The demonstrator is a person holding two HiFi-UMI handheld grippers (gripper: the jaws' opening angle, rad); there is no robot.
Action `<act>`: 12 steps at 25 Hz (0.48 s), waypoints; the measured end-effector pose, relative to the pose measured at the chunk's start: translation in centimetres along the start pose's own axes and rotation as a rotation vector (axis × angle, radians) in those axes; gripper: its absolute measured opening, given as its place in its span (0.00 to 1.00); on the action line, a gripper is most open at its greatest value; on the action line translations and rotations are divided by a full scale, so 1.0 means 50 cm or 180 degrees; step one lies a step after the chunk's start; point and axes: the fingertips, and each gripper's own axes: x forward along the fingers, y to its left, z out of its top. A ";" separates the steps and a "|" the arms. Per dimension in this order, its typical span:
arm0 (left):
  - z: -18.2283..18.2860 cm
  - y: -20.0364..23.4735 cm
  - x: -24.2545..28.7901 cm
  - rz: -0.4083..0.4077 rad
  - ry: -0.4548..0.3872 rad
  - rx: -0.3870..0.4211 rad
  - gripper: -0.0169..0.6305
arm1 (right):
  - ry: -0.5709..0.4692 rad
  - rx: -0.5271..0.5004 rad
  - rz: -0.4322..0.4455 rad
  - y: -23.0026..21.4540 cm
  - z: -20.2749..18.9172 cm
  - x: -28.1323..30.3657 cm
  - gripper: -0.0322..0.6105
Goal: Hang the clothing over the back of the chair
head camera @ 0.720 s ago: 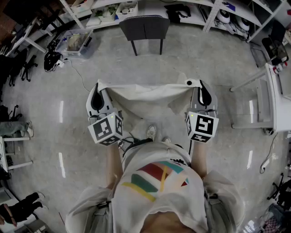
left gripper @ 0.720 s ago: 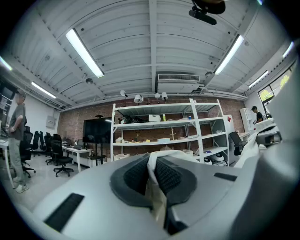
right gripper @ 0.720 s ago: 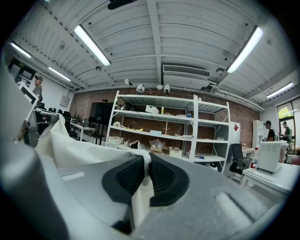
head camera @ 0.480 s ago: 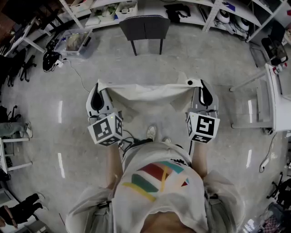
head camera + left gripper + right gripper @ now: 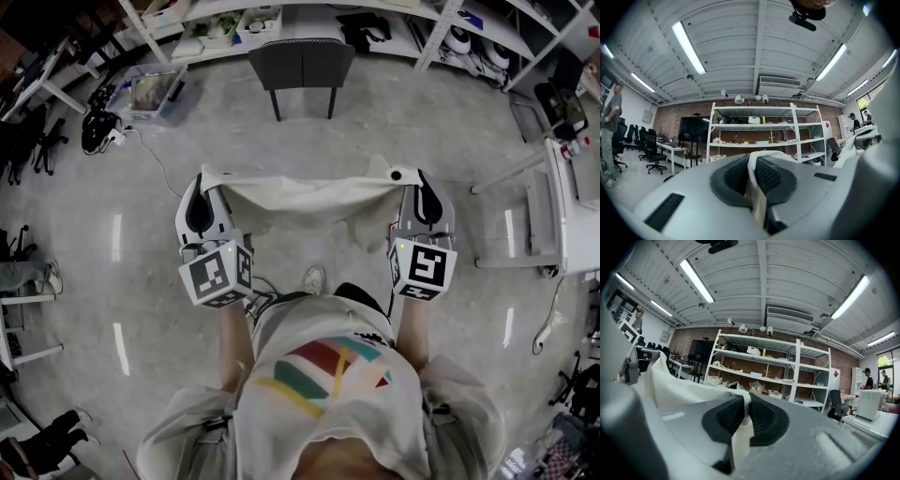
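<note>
Head view: the white garment [image 5: 305,195] hangs as a taut band between the left gripper [image 5: 203,178] and the right gripper [image 5: 413,178], one top corner in each, well above the floor [image 5: 112,187]. Compared with a moment ago, both grippers sit a little nearer in the frame, the dark chair [image 5: 302,64] at the far side looks slightly larger, and only one shoe [image 5: 314,279] now shows below the cloth where two showed before. I judge the person to be mid-step toward the chair. The garment remains well apart from the chair back, so the hanging itself is not yet begun; the carry is under way.

Left gripper view: the jaws are pressed together on a fold of the white cloth, which rises between the black ribbed pads [image 5: 771,176] and curls over to the right. Metal shelving [image 5: 761,123] stands far ahead.

Right gripper view: the jaws are likewise pinching the cloth between their pads [image 5: 727,416], and the fabric runs off to the left. Both grips look secure enough for the approach.
</note>
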 end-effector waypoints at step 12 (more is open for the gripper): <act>-0.013 0.003 0.121 -0.0095 -0.0010 0.0024 0.05 | 0.0079 0.0060 -0.0066 -0.017 -0.013 0.079 0.07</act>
